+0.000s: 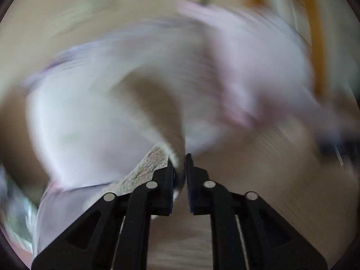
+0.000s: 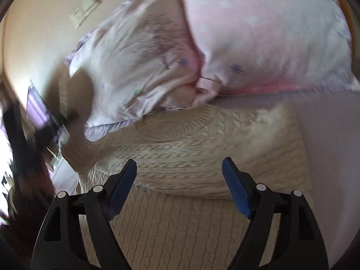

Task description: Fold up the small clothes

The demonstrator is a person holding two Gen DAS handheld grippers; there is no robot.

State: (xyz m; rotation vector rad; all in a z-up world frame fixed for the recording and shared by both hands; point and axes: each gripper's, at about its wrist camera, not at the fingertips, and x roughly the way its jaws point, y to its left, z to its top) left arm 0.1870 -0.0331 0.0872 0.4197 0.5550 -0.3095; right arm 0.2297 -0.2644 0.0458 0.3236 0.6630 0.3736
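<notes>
A cream cable-knit sweater point(image 2: 198, 157) lies spread on the bed in the right wrist view, its near part folded over. My right gripper point(image 2: 179, 168) is open and empty just above the sweater. In the left wrist view my left gripper point(image 1: 179, 162) is shut on a cream knit edge of the sweater point(image 1: 150, 164), which is lifted. That view is heavily blurred by motion, so little else of the sweater shows there.
Two pale pink pillows with small flower prints point(image 2: 258, 33) point(image 2: 139, 67) lie behind the sweater on the lilac bed sheet point(image 2: 333, 135). They fill the left wrist view as a blur point(image 1: 202, 78). A beige wall with switch plates point(image 2: 86, 7) stands behind.
</notes>
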